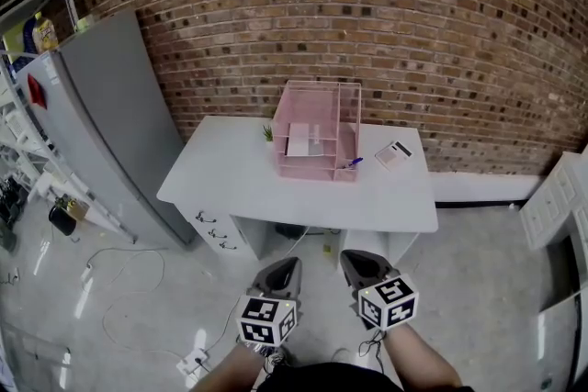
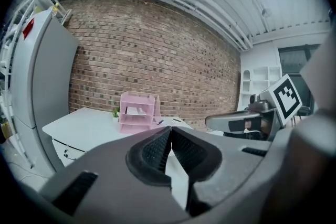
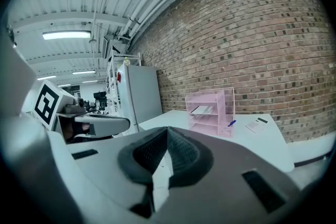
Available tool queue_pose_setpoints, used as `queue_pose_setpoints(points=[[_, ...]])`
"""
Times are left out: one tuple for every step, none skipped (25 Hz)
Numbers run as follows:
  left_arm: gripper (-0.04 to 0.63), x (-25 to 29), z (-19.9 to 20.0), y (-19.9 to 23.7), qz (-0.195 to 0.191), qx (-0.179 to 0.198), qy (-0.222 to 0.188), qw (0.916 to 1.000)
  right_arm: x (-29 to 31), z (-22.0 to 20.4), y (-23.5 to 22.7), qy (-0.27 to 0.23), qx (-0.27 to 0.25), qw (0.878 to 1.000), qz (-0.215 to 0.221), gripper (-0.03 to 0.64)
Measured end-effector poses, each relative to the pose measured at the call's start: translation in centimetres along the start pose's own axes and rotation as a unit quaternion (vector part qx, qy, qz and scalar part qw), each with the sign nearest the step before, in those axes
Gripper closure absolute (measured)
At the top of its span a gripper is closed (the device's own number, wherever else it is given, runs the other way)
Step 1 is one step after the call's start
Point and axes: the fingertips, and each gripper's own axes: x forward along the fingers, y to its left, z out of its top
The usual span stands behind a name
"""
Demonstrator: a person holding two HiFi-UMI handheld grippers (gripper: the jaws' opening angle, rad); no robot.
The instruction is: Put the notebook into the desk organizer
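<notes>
hard to see: notebook [image 1: 299, 145], just a white flat bit inside the pink see-thru organizer [image 1: 347, 110], mid-frame; tier unclear.
around: calculator [image 1: 393, 153] + blue pen [image 1: 354, 163] right of it on white bench [image 1: 230, 170]; brick wall [image 1: 386, 14] behind; grey fridge [image 1: 110, 124] upper left.
fingers: left gripper [image 1: 287, 269] & right gripper [image 1: 354, 263], bottom center, closed, empty; ribbed dark pads [image 2: 156, 148].

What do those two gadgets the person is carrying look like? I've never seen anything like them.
Each hand carries a grey tool. The left tool and the right tool both taper to a beak-like tip. Behind the tip, each bears a white cube printed with black square markers. Seen from the left gripper view, the body is smooth grey plastic and the jaws are lined with dark, finely ribbed pads.
</notes>
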Motion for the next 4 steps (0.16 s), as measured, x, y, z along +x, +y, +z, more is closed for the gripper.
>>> queue_pose_setpoints(points=[[0.589, -0.08, 0.02, 0.00, -0.001, 0.000, 0.000, 1.0000, -0.05, -0.01, 0.10, 0.000, 0.000, 1.000, 0.000, 0.614], [0.589, -0.15, 0.02, -0.01, -0.001, 0.001, 0.000, 1.0000, -0.09, -0.02, 0.18, 0.000, 0.000, 1.000, -0.001, 0.614], [0.589, -0.22, 0.02, -0.03, -0.002, 0.001, -0.001, 1.0000, -0.14, -0.02, 0.26, -0.001, 0.000, 1.000, -0.001, 0.614], [0.589, -0.28, 0.01, -0.05, -0.002, 0.001, -0.001, 1.0000, -0.19, -0.03, 0.34, -0.001, 0.000, 1.000, -0.001, 0.614]])
